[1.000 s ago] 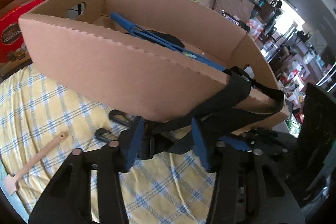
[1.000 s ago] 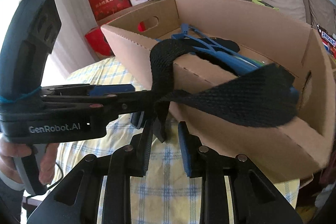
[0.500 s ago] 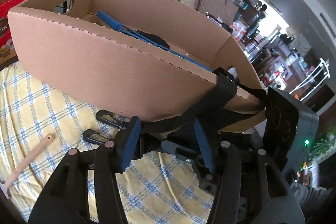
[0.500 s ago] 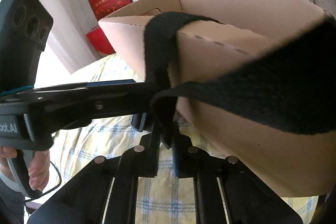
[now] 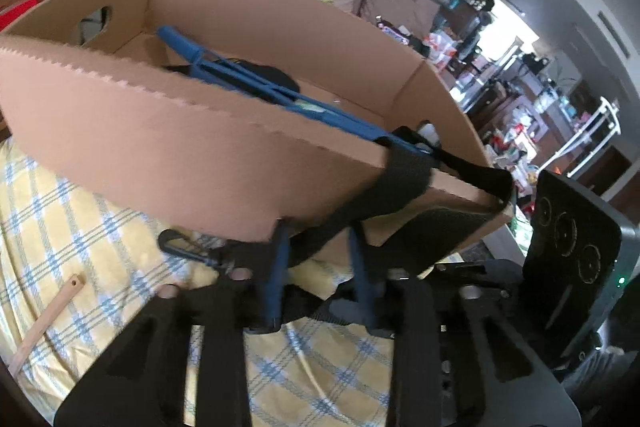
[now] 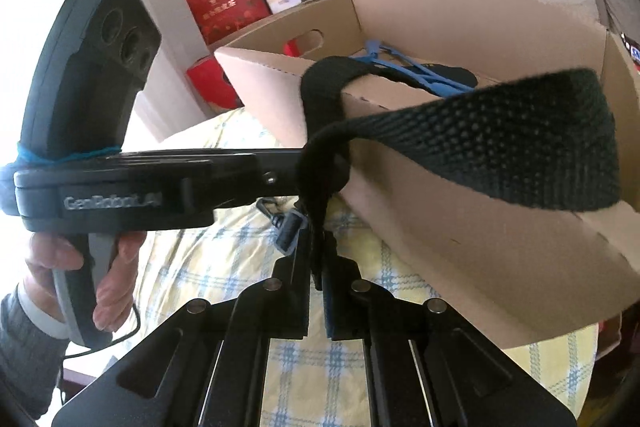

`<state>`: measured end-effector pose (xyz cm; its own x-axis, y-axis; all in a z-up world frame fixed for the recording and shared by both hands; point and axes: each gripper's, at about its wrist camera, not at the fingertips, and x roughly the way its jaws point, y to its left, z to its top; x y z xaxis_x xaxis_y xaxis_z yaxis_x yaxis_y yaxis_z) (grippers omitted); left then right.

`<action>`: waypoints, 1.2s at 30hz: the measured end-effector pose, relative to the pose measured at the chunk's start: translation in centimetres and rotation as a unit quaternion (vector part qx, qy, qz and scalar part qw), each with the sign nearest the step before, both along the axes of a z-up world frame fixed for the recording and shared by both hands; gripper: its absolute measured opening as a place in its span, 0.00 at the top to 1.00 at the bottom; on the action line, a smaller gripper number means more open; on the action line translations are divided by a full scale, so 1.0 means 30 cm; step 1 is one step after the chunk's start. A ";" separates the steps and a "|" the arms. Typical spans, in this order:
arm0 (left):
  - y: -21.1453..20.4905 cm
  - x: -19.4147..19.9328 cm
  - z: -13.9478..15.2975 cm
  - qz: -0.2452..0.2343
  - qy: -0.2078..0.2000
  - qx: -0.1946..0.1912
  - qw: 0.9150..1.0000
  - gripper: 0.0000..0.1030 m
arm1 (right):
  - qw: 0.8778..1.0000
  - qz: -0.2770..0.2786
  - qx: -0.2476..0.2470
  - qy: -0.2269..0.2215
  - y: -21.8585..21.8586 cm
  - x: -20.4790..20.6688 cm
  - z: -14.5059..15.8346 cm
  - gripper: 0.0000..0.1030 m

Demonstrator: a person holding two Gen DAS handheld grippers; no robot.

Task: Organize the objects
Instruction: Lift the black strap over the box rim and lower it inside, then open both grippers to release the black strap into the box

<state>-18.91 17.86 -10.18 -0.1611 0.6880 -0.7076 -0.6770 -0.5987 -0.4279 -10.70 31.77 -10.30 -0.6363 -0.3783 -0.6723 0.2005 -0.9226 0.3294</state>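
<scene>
A brown cardboard box (image 5: 192,147) stands on the yellow checked cloth with a blue folded frame (image 5: 256,83) inside. A black webbing strap (image 6: 500,147) hangs out over the box's front wall. In the left wrist view the strap (image 5: 404,175) runs down between the blue fingers of my left gripper (image 5: 320,239), whose jaws are closing on it. My right gripper (image 6: 318,263) is shut on a lower stretch of the same strap. My left gripper's tip (image 6: 300,167) comes in from the left, with the strap bunched around it.
Black snap hooks (image 5: 180,247) and a wooden stick (image 5: 52,319) lie on the cloth (image 5: 80,227) left of my left gripper. A hand (image 6: 80,267) holds the left gripper's handle. The right gripper's body (image 5: 572,267) stands close on the right. Red boxes, speakers and a sofa stand behind.
Both pairs of jaws have narrowed onto the strap, the right pair fully. The left gripper has tilted a little and sits closer under the box's front wall.
</scene>
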 end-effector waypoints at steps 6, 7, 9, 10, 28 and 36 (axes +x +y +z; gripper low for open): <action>-0.007 0.059 0.040 0.021 0.034 -0.005 0.999 0.98 | 1.000 0.000 -0.005 0.006 -0.018 0.013 0.024 0.97; -0.019 0.064 0.052 0.024 0.036 0.001 0.999 0.99 | 1.000 0.001 -0.006 0.008 -0.018 0.018 0.031 0.97; -0.039 0.080 0.086 0.028 0.042 0.010 0.999 0.99 | 1.000 0.003 -0.005 0.014 -0.021 0.026 0.051 0.97; -0.048 0.085 0.105 0.029 0.046 0.015 0.998 0.99 | 1.000 0.004 -0.005 0.017 -0.016 0.036 0.062 0.97; 0.011 0.079 0.468 0.044 0.115 0.034 0.992 0.99 | 0.997 0.006 -0.001 0.082 0.041 -0.004 0.374 0.97; 0.046 0.061 0.539 0.050 0.129 0.024 0.990 0.99 | 0.992 -0.014 0.001 0.125 0.096 -0.008 0.505 0.97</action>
<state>-17.08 19.23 5.99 -0.4008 0.6913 -0.6012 -0.7055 -0.6515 -0.2788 -10.93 34.65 4.84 -0.7930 -0.3571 -0.4936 0.2503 -0.9296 0.2704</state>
